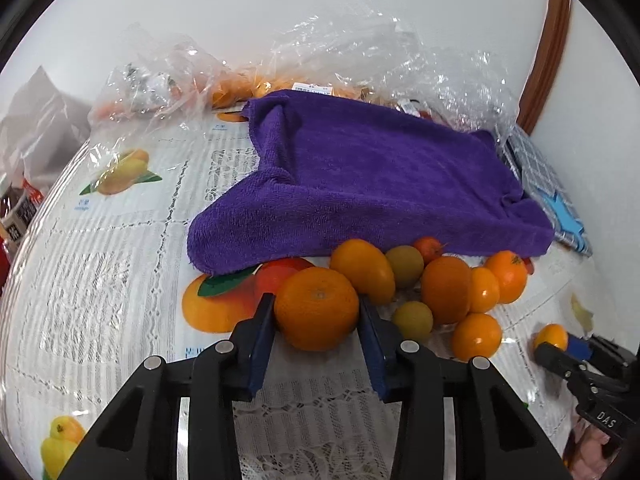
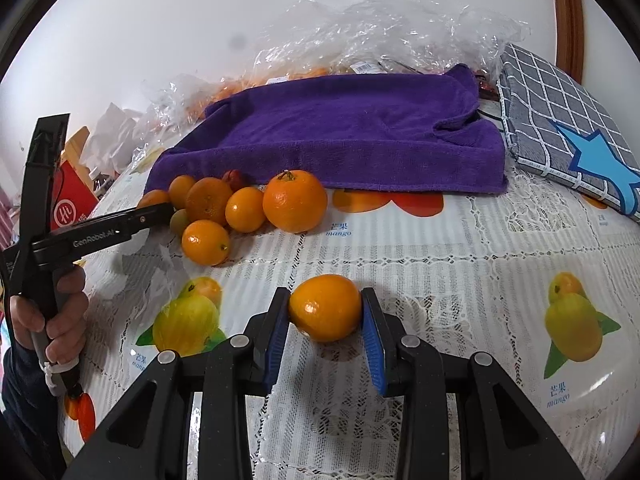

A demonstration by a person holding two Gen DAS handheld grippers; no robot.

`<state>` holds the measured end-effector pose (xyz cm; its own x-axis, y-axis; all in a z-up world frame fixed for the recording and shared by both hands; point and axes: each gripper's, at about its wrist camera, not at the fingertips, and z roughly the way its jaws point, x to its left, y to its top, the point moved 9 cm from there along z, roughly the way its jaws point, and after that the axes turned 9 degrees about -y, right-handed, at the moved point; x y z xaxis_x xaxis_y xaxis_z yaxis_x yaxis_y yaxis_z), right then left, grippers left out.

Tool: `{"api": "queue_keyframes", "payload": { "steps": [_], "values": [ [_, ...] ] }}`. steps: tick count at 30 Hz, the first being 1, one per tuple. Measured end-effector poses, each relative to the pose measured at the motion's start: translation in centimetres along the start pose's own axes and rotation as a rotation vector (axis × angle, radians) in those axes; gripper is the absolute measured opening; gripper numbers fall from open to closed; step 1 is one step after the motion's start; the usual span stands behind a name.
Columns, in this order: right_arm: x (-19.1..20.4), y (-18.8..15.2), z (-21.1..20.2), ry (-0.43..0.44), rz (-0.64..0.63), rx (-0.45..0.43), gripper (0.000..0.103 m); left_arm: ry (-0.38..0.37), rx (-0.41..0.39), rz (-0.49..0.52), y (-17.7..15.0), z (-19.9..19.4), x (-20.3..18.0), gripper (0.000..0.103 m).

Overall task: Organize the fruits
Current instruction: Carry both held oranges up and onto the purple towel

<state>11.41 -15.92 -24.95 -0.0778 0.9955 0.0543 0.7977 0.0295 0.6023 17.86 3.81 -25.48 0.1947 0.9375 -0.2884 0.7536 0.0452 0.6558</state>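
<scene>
A pile of oranges, kumquats and small greenish fruits point(image 1: 440, 288) lies on the table in front of a purple towel point(image 1: 360, 176). My left gripper point(image 1: 316, 312) is shut on a large orange point(image 1: 316, 308) at the pile's near left. My right gripper point(image 2: 325, 310) is shut on a small orange fruit point(image 2: 325, 307), held just above the tablecloth, apart from the pile point(image 2: 240, 208). In the left wrist view the right gripper point(image 1: 554, 340) shows at the far right with that fruit. In the right wrist view the left gripper point(image 2: 160, 212) reaches into the pile from the left.
The tablecloth point(image 2: 440, 264) is lacy white with printed fruit pictures. Crumpled clear plastic bags point(image 1: 360, 52) with more fruit lie behind the towel. A grey checked cushion with a blue star point(image 2: 568, 132) sits at the right. A red box point(image 2: 72, 200) stands at the left.
</scene>
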Motion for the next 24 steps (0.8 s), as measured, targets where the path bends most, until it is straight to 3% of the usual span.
{"api": "queue_keyframes", "payload": {
  "steps": [24],
  "values": [
    [-0.6, 0.2, -1.0, 0.042, 0.056, -0.045, 0.035, -0.041, -0.127, -0.046, 1.1, -2.5, 0.2, 0.038]
  ]
}}
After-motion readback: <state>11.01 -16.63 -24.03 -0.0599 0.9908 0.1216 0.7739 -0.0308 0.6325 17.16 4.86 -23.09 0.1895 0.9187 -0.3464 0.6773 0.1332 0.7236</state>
